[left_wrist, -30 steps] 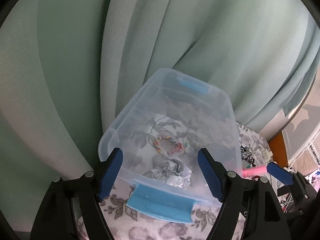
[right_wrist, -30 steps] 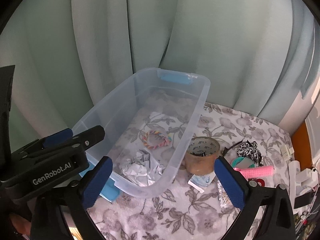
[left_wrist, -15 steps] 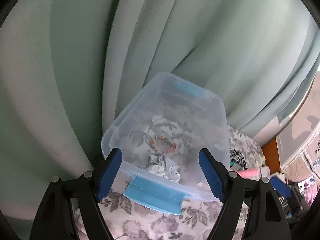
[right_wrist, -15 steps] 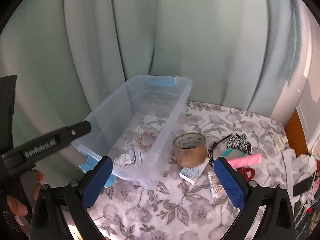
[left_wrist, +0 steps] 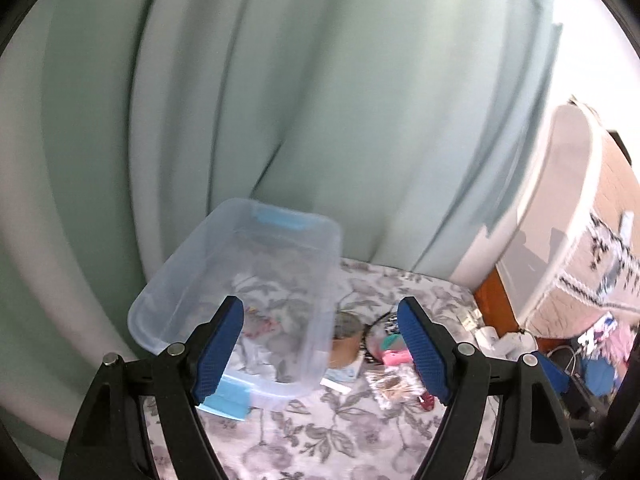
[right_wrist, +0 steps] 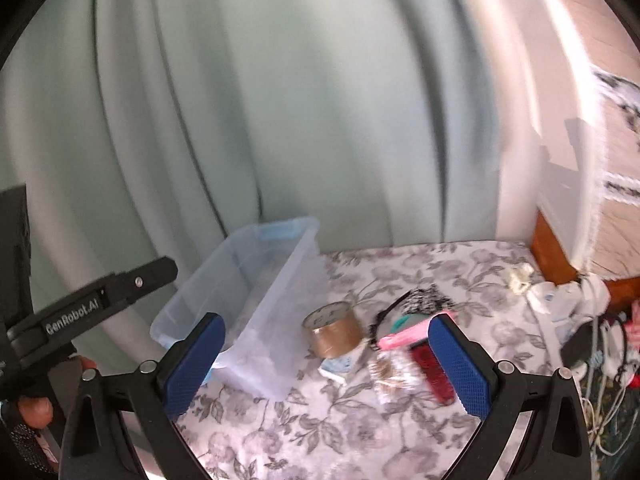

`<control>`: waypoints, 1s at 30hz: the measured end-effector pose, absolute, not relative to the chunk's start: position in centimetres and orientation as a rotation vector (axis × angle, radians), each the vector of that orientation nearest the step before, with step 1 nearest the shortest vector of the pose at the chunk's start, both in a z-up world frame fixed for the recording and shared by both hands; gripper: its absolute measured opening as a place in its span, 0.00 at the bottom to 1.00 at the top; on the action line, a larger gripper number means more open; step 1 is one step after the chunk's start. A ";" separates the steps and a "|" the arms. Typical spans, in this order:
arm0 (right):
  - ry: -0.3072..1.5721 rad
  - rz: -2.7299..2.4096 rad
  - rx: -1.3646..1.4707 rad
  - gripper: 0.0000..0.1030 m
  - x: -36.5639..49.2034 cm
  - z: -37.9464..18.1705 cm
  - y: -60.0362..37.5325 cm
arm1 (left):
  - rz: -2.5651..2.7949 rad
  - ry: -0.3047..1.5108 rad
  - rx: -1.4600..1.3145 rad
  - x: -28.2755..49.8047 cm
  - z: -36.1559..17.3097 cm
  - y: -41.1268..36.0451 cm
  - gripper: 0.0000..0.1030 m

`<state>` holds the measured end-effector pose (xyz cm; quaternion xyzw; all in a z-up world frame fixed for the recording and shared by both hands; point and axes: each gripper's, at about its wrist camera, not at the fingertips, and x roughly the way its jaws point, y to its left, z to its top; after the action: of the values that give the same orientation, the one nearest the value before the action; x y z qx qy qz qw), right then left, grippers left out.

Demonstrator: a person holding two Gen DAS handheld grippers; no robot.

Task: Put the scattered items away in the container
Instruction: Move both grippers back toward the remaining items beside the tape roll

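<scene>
A clear plastic bin (left_wrist: 188, 268) (right_wrist: 272, 340) with blue handles stands at the left on the floral cloth, with blurred paper and a coloured band inside. To its right lie a brown tape roll (left_wrist: 346, 340) (right_wrist: 332, 330), a pink roller (left_wrist: 396, 357) (right_wrist: 404, 336), a clear packet (left_wrist: 394, 384) (right_wrist: 390, 372), a red comb (right_wrist: 434, 372) and a black-and-white hair tie (right_wrist: 426, 300). My left gripper (left_wrist: 320, 352) hangs open in front of the bin's near right corner, nothing between its pads. My right gripper (right_wrist: 326, 368) hangs open before the tape roll, holding nothing.
Pale green curtains (left_wrist: 320, 120) hang close behind the bin. At the right stand a wooden edge (right_wrist: 552, 252) and a tangle of white cables and plugs (right_wrist: 600, 344). The left gripper's black body (right_wrist: 100, 304) and a hand (right_wrist: 36, 408) fill the right view's left side.
Both grippers have drawn back and up and swung right. The bin looks smaller and sits further left. The scattered items have come into the left wrist view. Both stay open.
</scene>
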<state>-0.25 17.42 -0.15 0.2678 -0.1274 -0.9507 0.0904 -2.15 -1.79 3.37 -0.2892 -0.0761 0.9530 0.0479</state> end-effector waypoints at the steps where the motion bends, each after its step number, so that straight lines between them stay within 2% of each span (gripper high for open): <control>1: -0.399 -2.839 0.790 1.00 0.1 0.0 18.3 | 2.904 -0.212 -0.875 -1.9 3.5 -1.1 0.78; 7: -0.489 -2.907 0.752 1.00 2.1 0.7 23.0 | 2.863 -0.108 -0.834 -1.0 4.1 3.5 0.79; 14: -0.520 -3.004 0.774 1.00 3.4 -0.5 26.0 | 2.794 0.017 -0.782 -0.5 2.9 7.5 0.94; 19: -0.528 -3.054 0.817 1.00 3.5 -1.8 27.5 | 2.764 -0.015 -0.803 -0.8 1.1 8.1 1.00; 30: -0.531 -2.963 1.060 1.00 0.9 -7.3 27.8 | 2.641 -0.086 -0.973 -3.5 -4.2 8.7 1.00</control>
<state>0.89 27.77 -7.27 0.3320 -0.1664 -0.9282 -0.0251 -3.54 8.66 -4.15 -0.3409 -0.0302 0.9255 0.1623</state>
